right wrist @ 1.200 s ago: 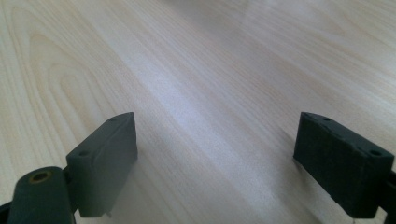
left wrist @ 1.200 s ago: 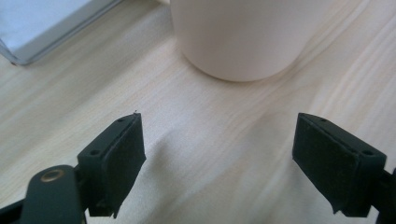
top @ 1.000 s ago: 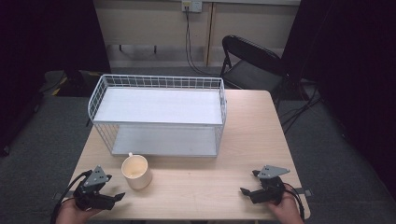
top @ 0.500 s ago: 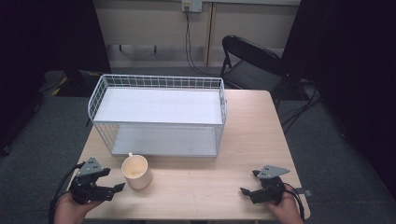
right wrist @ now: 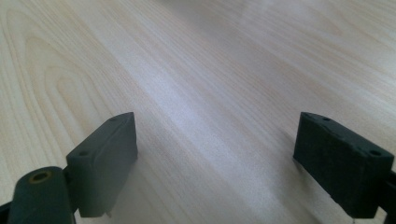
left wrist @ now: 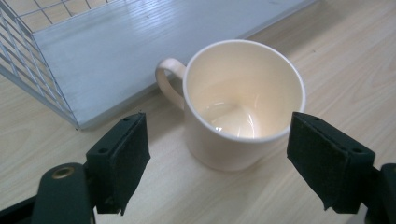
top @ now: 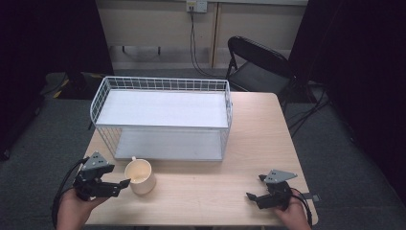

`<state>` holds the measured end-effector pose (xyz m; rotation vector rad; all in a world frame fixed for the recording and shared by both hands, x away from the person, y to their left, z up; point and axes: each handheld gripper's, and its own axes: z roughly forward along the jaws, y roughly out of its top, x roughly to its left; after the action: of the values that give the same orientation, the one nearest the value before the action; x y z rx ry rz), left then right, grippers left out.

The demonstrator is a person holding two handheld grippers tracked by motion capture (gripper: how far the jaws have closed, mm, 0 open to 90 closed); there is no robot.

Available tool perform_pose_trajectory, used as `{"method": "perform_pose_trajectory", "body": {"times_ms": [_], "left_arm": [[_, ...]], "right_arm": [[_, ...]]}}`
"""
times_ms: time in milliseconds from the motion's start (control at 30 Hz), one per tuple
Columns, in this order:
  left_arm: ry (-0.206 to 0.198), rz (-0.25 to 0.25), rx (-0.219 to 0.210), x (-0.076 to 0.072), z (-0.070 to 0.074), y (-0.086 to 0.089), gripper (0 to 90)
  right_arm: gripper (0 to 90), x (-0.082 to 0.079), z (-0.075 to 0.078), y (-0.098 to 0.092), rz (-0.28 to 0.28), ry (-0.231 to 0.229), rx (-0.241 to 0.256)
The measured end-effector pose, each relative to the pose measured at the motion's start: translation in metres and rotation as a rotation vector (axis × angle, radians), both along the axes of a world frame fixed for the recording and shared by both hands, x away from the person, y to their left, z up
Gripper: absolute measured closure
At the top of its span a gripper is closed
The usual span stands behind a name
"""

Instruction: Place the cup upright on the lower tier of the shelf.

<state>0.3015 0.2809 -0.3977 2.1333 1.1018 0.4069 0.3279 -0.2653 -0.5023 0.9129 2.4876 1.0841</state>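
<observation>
At the near left edge of the table (top: 249,143), the left gripper (top: 122,184) is held in a hand (top: 72,211), its jaws spread wide and pointing right at the mug (top: 140,176). In the left gripper view, the mug (left wrist: 243,105) stands just ahead of the gripper (left wrist: 217,163), with one jaw to either side of its near wall and neither touching it. The mug is upright, mouth up, so its long axis runs vertical. In the high view its handle points away from the person, toward the rack (top: 163,117) just behind it. The mug sits at the near left of the table, in front of the rack's left end.

At the near right, the right gripper (top: 253,194) lies low over bare wood with its jaws wide apart and nothing between them, well apart from the mug.

Against the earlier frames, the left gripper has closed in on the mug from the left. The right gripper, mug and rack have stayed put.

Beyond the table stands a chair (top: 258,64).
</observation>
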Motion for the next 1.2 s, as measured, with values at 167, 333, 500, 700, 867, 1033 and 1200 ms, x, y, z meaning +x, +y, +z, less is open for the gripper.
{"method": "perform_pose_trajectory", "body": {"times_ms": [167, 333, 500, 700, 867, 1033, 1200], "left_arm": [[0.015, 0.01, 0.028, 0.009, 0.003, -0.005, 22.4], [0.003, 0.017, 0.031, 0.013, 0.0, -0.009, 25.6], [0.001, 0.046, 0.032, 0.018, -0.008, -0.01, 26.6], [-0.044, 0.065, -0.011, 0.021, -0.017, -0.013, 40.9], [-0.038, 0.073, -0.041, 0.023, -0.022, -0.016, 49.0], [-0.044, 0.097, -0.062, 0.025, -0.027, -0.016, 54.0], [-0.031, 0.114, -0.069, 0.025, -0.032, -0.017, 58.6]], "right_arm": [[12.7, 0.0, 0.0, 0.0, 0.0, 0.0, 0.0], [12.7, 0.0, 0.0, 0.0, 0.0, 0.0, 0.0], [12.7, 0.0, 0.0, 0.0, 0.0, 0.0, 0.0], [12.7, 0.0, 0.0, 0.0, -0.001, 0.0, 0.0], [12.8, 0.0, 0.0, 0.0, -0.003, 0.0, -0.001], [12.7, 0.0, 0.0, 0.0, -0.004, 0.0, -0.001], [12.8, 0.0, 0.0, 0.0, -0.005, 0.0, -0.001]]}}
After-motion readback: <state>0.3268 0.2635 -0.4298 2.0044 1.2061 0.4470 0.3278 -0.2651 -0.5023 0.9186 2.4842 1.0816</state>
